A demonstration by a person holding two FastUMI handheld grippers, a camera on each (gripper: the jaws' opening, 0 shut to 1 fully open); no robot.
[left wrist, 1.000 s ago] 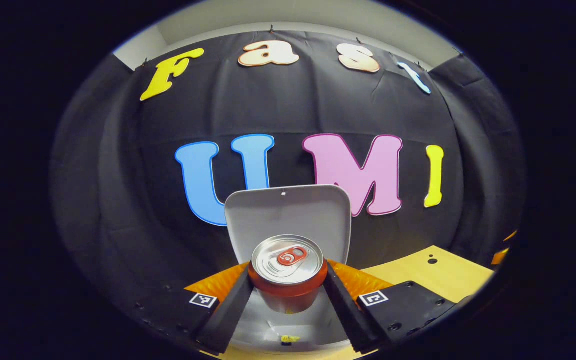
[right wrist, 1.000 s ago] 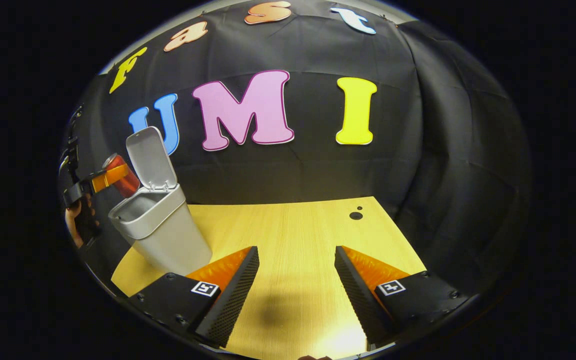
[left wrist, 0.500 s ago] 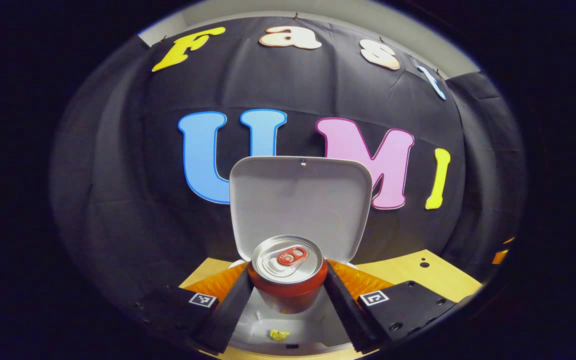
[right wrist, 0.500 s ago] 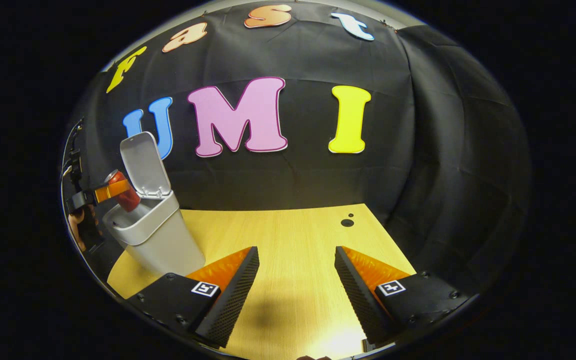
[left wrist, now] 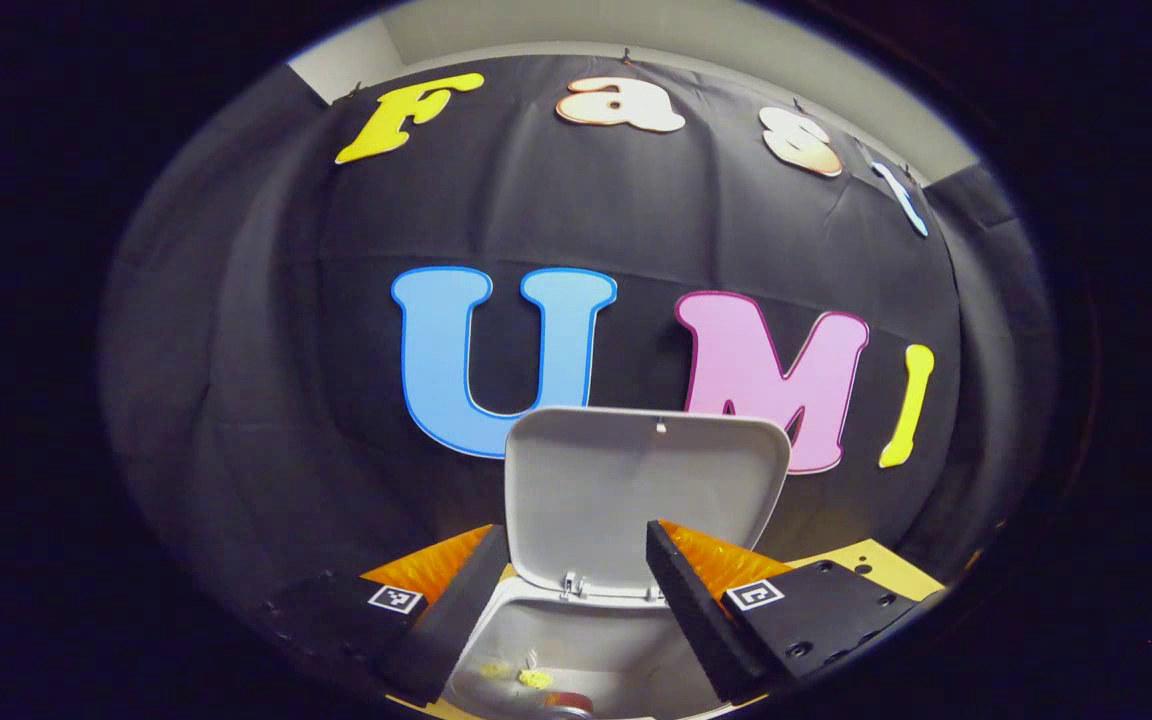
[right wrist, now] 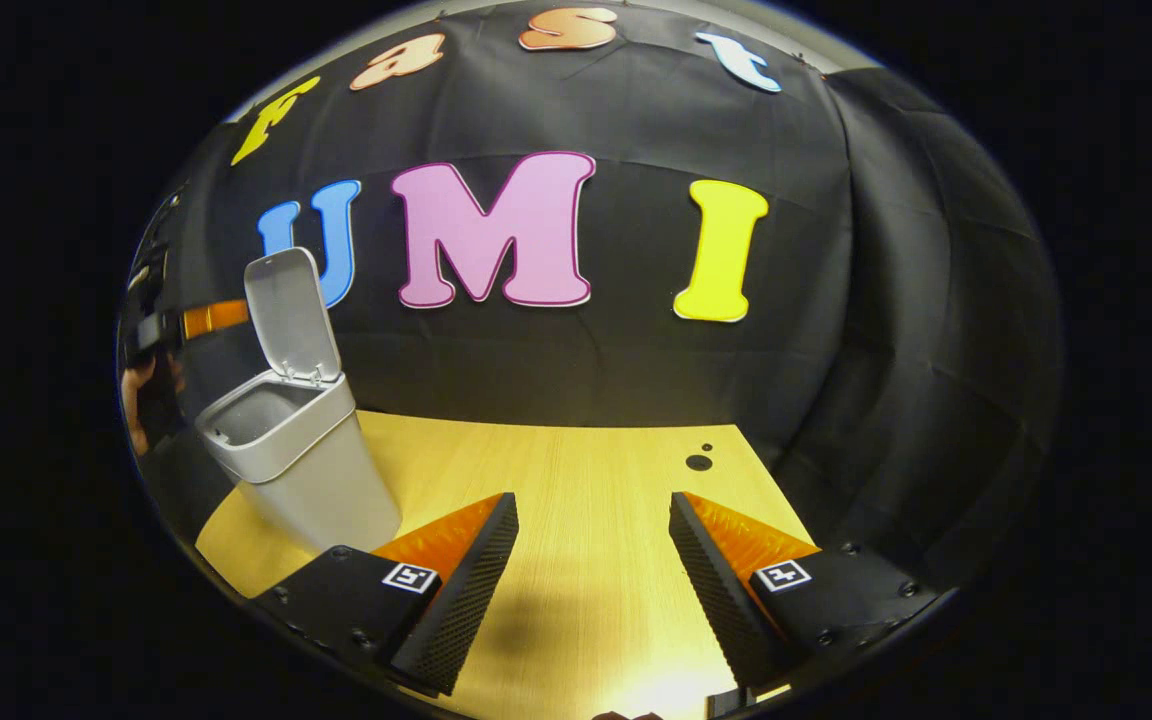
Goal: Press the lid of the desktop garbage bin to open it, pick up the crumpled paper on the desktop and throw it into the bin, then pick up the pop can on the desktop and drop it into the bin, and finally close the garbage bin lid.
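The grey bin (right wrist: 306, 470) stands on the left of the wooden table (right wrist: 586, 460), its lid (right wrist: 286, 310) raised upright. In the left gripper view I look down into the bin (left wrist: 596, 640). The red pop can (left wrist: 561, 704) lies at its bottom by a small yellow paper scrap (left wrist: 534, 679). My left gripper (left wrist: 576, 535) hovers open above the bin's mouth, in front of the lid (left wrist: 646, 490), with nothing between its fingers. It also shows far left in the right gripper view as the left gripper (right wrist: 201, 320), with a hand (right wrist: 136, 390) below. My right gripper (right wrist: 591, 505) hangs open over the table.
Two small dark holes (right wrist: 699, 461) mark the table's far right part. The black cloth wall closes off the back and right side. Bare wood stretches between the bin and the table's right edge.
The left gripper opened and let go of the can, which dropped into the bin. The left gripper then rose a little. The right gripper barely moved.
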